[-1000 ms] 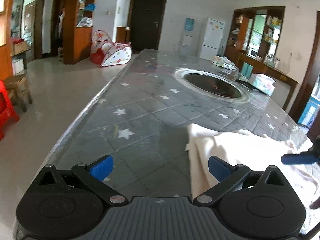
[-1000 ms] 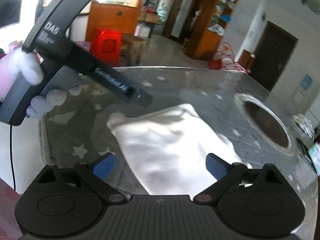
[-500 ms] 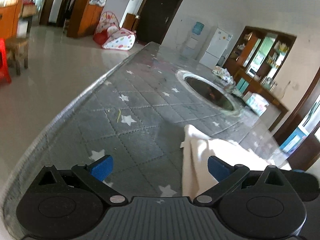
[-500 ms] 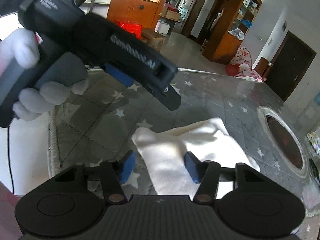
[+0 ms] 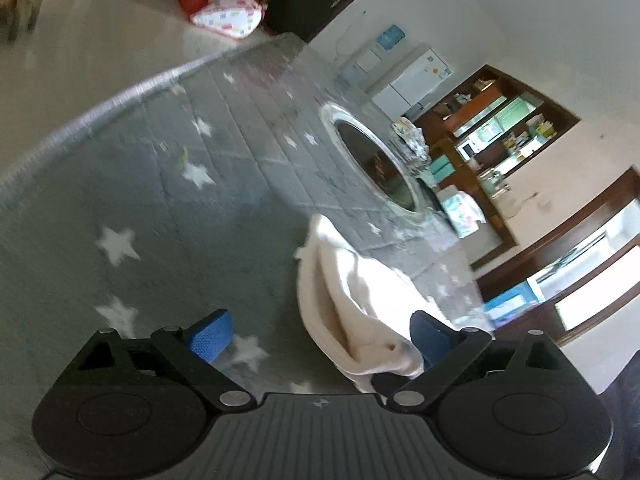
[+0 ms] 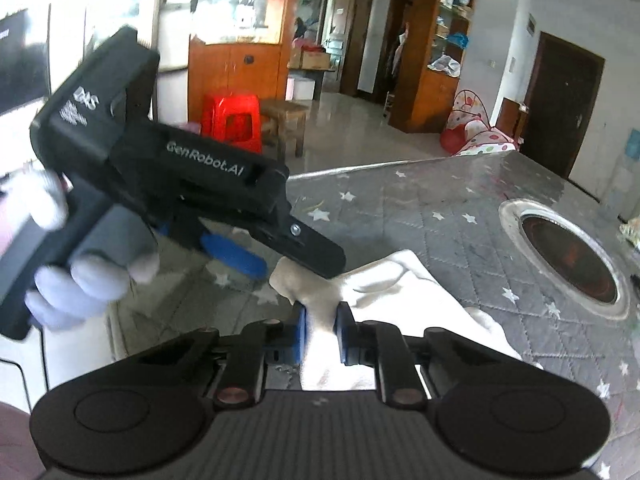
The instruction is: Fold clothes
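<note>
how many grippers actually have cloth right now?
1. The right gripper is shut on the cream cloth near its corner. The left gripper is open, with the cloth's edge lying between its fingers, not pinched.

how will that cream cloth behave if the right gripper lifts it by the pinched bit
Probably floppy: the cream cloth already bunches and creases where the right gripper pinches it, so the rest should hang and drag. It looks thin and light, lying in soft folds on the star-patterned table cover. The pinched wad looks thick, so slipping seems unlikely.

A home: fridge [image 5: 416, 80], play tent [image 6: 476, 128], cabinets [image 6: 236, 68]
</note>
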